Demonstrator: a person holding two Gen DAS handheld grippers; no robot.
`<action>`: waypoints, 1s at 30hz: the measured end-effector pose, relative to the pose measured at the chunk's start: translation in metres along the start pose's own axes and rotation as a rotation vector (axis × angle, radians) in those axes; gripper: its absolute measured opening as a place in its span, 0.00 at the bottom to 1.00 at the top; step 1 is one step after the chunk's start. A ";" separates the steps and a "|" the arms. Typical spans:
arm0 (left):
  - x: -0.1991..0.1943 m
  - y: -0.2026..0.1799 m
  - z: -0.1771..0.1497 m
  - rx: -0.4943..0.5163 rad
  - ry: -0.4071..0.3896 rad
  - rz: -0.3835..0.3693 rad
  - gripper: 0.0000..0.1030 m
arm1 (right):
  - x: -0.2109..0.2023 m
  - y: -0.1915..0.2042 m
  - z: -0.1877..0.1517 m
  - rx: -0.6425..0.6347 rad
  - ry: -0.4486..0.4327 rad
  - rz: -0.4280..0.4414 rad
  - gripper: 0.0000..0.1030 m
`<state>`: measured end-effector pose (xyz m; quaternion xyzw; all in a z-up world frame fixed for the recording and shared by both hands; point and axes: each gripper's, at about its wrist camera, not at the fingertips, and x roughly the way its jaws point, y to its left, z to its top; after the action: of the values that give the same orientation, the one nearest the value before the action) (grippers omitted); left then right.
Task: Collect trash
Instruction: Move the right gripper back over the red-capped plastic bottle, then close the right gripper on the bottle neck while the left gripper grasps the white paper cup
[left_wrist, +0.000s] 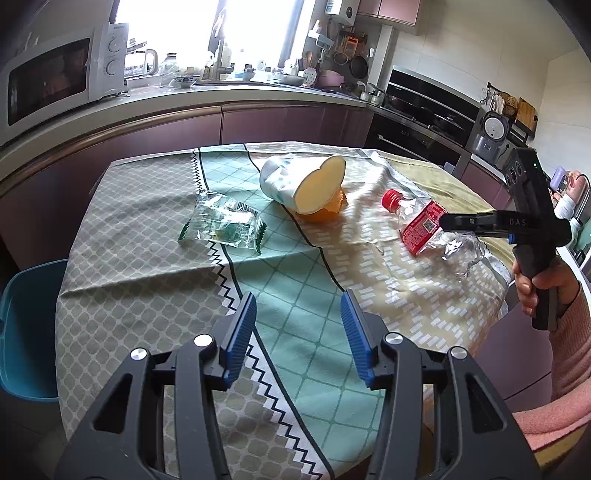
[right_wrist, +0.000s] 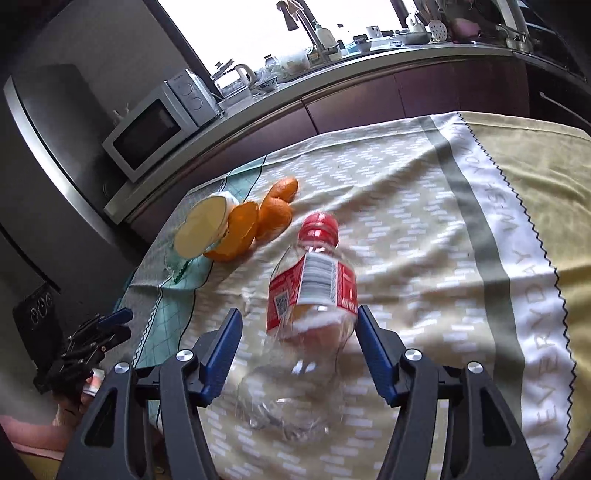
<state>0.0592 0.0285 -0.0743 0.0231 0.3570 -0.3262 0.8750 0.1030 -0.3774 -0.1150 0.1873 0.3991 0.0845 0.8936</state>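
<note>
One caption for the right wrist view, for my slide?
Open right claw straddling a crushed clear plastic bottle with red cap on the patterned tablecloth.

From my left camera, the table (left_wrist: 122, 266) stands before the counter (left_wrist: 236, 94), where a microwave (left_wrist: 55, 81) sits at the left end. On the table, a wrapper (left_wrist: 221, 223) lies left, a tipped cup (left_wrist: 299, 184) lies in the middle, resting on peel (left_wrist: 325, 214), and a bottle (left_wrist: 432, 229) lies right. My right gripper (right_wrist: 295, 332) straddles the bottle, whose cap points away from me; my left gripper (left_wrist: 298, 306) hovers over the near edge.
</note>
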 end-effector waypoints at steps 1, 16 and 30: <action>0.000 0.001 0.000 -0.001 0.000 0.002 0.46 | 0.003 -0.002 0.007 0.004 -0.003 -0.009 0.60; 0.005 0.012 0.000 -0.028 0.018 0.028 0.47 | 0.057 0.012 0.060 -0.221 0.168 -0.085 0.62; 0.018 0.004 0.009 -0.012 0.029 0.022 0.47 | 0.061 0.028 0.051 -0.357 0.173 -0.140 0.41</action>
<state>0.0771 0.0191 -0.0801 0.0262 0.3712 -0.3141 0.8734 0.1815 -0.3474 -0.1143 -0.0103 0.4649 0.1076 0.8787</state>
